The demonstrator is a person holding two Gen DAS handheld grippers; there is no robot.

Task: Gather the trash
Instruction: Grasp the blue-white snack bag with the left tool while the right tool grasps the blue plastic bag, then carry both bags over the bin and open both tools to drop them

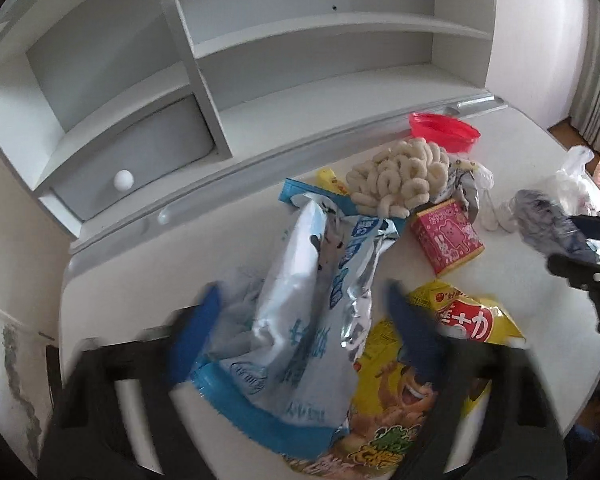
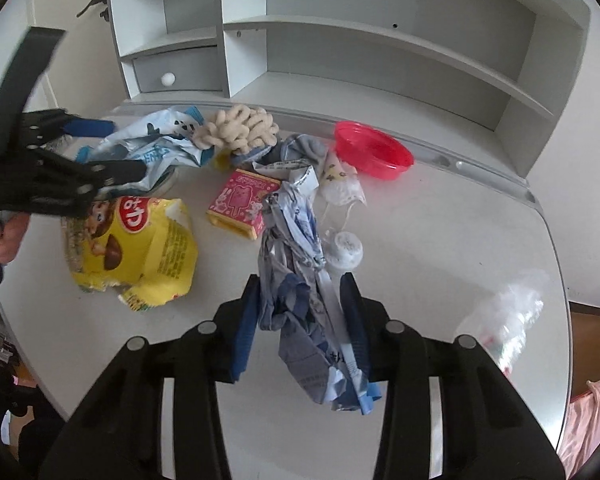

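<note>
Left gripper [image 1: 304, 320] seemingly clamps the blue bag [image 1: 300, 280]; right gripper [image 2: 302, 320] pinches a crumpled wrapper [image 2: 300, 304].

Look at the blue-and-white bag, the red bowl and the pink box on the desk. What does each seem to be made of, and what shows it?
Blue-and-white bag: likely metallised plastic film; shiny silver lining, sharp creases.
Red bowl: probably plastic; glossy, translucent, thin rim.
Pink box: seemingly printed cardboard; matte, flat faces, crisp folded edges.

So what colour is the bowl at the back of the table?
The bowl is red, see-through plastic. It shows best in the right wrist view.
</note>
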